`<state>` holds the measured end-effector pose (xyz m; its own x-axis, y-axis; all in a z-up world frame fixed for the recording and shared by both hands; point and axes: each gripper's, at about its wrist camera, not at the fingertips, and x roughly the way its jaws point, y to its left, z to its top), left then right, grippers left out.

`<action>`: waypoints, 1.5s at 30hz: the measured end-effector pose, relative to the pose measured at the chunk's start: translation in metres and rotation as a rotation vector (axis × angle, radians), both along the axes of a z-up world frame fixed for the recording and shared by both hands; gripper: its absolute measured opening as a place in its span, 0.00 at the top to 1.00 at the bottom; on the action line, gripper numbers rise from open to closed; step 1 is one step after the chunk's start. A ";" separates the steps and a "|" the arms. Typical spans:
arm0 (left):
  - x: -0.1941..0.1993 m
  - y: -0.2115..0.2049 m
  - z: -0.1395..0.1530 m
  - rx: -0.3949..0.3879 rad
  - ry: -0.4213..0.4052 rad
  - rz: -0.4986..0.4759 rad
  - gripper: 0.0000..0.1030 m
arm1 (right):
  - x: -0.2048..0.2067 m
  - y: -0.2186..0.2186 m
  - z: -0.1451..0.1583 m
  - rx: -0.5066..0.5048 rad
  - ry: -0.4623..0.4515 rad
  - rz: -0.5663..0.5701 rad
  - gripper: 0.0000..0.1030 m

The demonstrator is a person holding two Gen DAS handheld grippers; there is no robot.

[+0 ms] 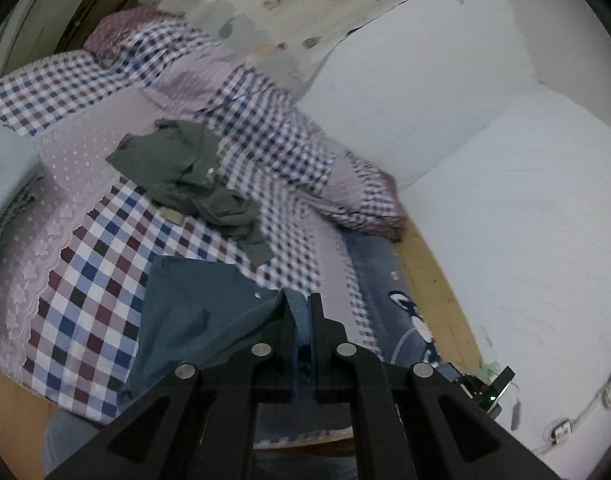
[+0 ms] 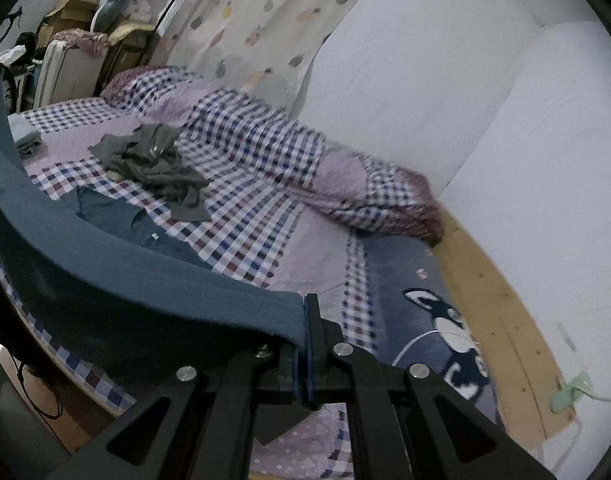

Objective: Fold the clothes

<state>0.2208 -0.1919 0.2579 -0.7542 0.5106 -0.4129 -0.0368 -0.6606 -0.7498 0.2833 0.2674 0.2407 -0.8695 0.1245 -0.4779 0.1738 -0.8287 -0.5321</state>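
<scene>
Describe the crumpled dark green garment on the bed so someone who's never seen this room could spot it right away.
Start at the bed with the checked purple, blue and white cover. Near its middle, just beyond the blue garment that both grippers hold, lies the green garment. It is a crumpled olive heap, while the blue one is stretched out and the pale folded pile further back is neat.

R gripper clamped on blue garment, green shirt crumpled on bed
</scene>
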 end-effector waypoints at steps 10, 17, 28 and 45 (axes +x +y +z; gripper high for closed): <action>-0.187 -0.005 -0.112 -0.066 -0.297 0.061 0.98 | -0.171 0.007 -0.077 -0.042 -0.253 0.009 1.00; -0.284 -0.006 -0.183 -0.125 -0.439 0.144 0.98 | -0.300 0.012 -0.167 -0.054 -0.488 -0.007 1.00; -0.361 0.005 -0.247 -0.248 -0.574 0.178 0.98 | -0.410 0.011 -0.250 -0.031 -0.661 -0.043 0.99; -0.202 -0.030 -0.217 -0.226 -0.269 0.078 0.31 | -0.285 0.133 -0.235 -0.690 -0.523 -0.280 0.48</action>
